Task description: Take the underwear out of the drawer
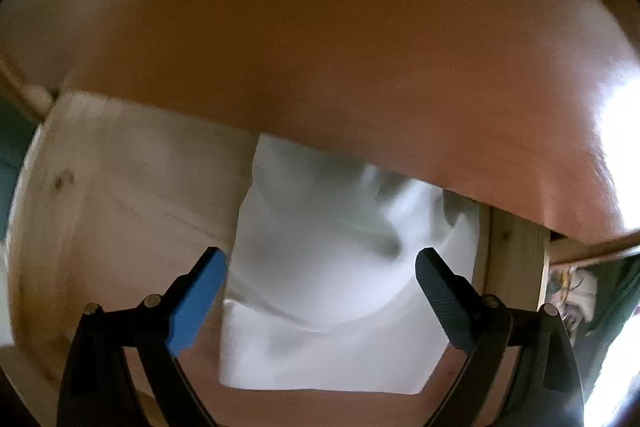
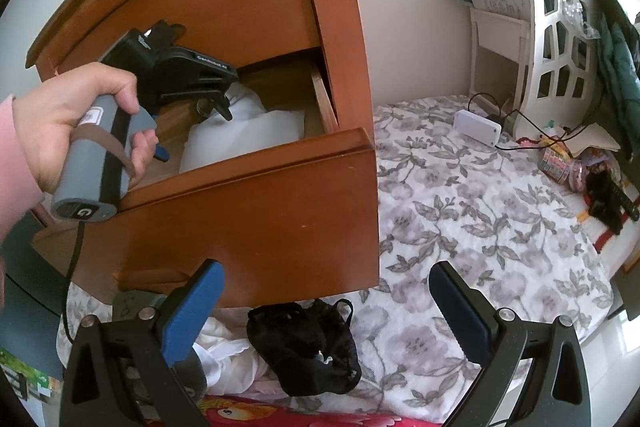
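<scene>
The wooden drawer (image 2: 260,211) stands pulled out of the nightstand. Folded white underwear (image 1: 304,347) lies on its floor at the right side, also seen from outside as a white pile (image 2: 256,131). My left gripper (image 1: 320,255) points down into the drawer, open, one finger on each side of the white cloth, pads not pressing it. A hand holds that left gripper (image 2: 194,133) by its grey handle. My right gripper (image 2: 326,267) hovers open and empty in front of the drawer. Black lace underwear (image 2: 308,343) and a white garment (image 2: 228,351) lie on the bed below it.
The closed upper drawer front (image 1: 320,47) overhangs the open one. The bed's floral sheet (image 2: 460,227) spreads to the right, with a white box and cable (image 2: 476,127), a white headboard (image 2: 560,59) and clutter (image 2: 592,167) at the far end. Red patterned cloth (image 2: 260,411) lies nearest.
</scene>
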A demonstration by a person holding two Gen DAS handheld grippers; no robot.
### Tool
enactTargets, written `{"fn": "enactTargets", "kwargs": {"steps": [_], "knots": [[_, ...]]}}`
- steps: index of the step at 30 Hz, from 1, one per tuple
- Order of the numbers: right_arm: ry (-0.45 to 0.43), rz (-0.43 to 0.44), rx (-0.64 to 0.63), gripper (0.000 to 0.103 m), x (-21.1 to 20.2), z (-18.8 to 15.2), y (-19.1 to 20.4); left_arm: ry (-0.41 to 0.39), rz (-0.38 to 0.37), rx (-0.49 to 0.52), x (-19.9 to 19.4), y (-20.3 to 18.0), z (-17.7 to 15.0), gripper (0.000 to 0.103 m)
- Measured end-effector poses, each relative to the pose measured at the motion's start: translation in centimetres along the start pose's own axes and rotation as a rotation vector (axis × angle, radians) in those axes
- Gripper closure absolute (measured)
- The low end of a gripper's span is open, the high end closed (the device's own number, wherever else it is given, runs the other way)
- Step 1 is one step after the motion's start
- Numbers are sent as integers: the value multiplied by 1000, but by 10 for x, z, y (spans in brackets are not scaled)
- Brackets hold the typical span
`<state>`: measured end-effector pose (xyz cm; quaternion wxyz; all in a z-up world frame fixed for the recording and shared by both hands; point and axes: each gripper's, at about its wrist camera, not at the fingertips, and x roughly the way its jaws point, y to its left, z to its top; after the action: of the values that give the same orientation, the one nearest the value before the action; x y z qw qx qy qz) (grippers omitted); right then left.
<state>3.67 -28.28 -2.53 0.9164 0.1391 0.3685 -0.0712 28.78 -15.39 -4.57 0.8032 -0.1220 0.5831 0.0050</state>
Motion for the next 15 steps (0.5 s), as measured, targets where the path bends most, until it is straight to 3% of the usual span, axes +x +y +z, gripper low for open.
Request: {"fn": "enactTargets", "kwargs": {"steps": [3,12,15], "knots": [[2,3,5,0,1,0,-1,13,-14,-39,5,2,0,17],[3,7,15,0,1,0,-3,-8,-15,-53,4,7,-1,22],[4,9,21,0,2,0,-4,-6,-13,-37,3,-1,3,31]]}}
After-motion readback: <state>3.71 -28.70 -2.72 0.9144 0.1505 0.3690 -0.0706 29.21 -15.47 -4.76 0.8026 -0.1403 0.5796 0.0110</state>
